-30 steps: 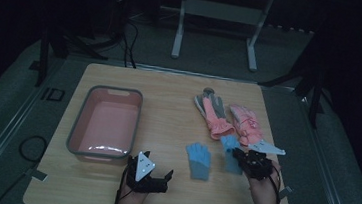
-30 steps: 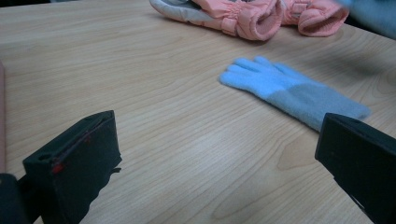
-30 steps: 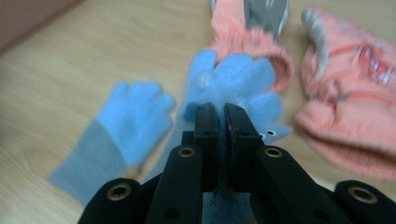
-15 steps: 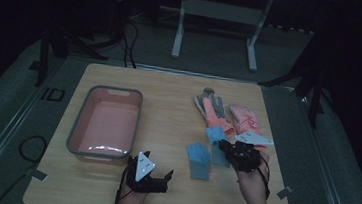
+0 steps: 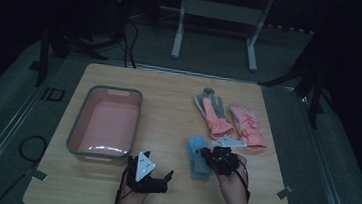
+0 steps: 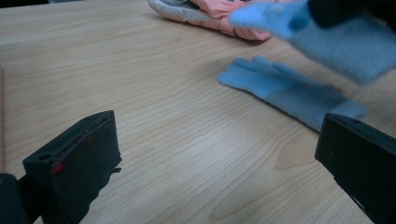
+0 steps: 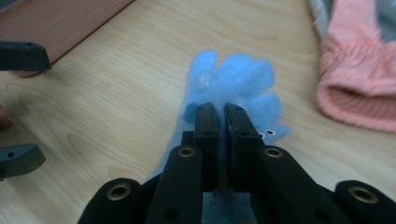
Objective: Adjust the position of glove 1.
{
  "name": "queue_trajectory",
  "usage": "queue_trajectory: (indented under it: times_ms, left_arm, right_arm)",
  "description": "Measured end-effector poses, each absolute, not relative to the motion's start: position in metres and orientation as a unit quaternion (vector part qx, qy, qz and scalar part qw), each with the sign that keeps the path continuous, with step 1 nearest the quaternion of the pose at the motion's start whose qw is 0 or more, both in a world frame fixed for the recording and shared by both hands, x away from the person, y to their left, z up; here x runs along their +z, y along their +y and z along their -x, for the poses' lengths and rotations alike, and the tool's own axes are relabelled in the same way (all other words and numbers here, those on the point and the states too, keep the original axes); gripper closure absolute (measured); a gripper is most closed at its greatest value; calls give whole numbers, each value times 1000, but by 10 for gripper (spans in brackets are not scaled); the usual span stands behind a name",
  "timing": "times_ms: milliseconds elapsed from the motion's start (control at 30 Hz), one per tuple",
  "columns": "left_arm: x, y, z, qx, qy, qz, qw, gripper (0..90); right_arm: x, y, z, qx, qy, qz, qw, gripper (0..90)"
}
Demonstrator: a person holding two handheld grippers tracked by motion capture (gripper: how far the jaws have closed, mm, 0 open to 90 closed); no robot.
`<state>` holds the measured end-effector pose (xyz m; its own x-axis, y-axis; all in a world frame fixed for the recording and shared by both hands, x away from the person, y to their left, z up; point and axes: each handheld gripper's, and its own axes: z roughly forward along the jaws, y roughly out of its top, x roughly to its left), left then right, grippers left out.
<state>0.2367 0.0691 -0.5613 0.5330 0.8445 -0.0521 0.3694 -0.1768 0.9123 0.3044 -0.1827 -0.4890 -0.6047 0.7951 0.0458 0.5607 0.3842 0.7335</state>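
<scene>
The right gripper (image 5: 212, 157) has its fingers (image 7: 205, 126) clenched tight on a fuzzy light-blue knit glove (image 7: 233, 79), pinching a fold of the fabric so the glove's fingertips fan out beyond the black pads. A second light-blue knit glove (image 6: 289, 93) lies flat on the pale wooden tabletop (image 5: 168, 106), and seen from above the held glove hangs right over it, so the two blur into one blue patch just to the right of the pink plastic tub with a grey rim (image 5: 78, 135). Further from the tub, beyond the blue pair, lie a pink-and-grey padded ski glove (image 5: 212, 112) and a pink padded mitten (image 5: 246, 128), side by side and touching. The left gripper (image 5: 154, 172) rests close to the tub's near right corner with its fingers (image 6: 74, 163) spread wide and nothing between them, pointing across bare wood toward the flat blue glove. The job looks like gathering the gloves into the tub, and the step in hand is carrying the first blue one across. To do it well, I'd keep that pinch firm, lift the glove clear so it doesn't drag its partner along, and travel toward the tub above its rim before letting go over the middle of the basin. The soft knit will droop and swing, so a steady pace should help, and the idle left gripper sits near the path and wants a little berth.
</scene>
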Motion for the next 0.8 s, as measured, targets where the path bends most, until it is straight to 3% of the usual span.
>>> queue_trajectory:
  times_ms: [800]
  left_arm:
    - [-561,65,-236,254,410,-736,476,0]
  right_arm:
    - [-534,-178,-312,325,827,-440,126,820]
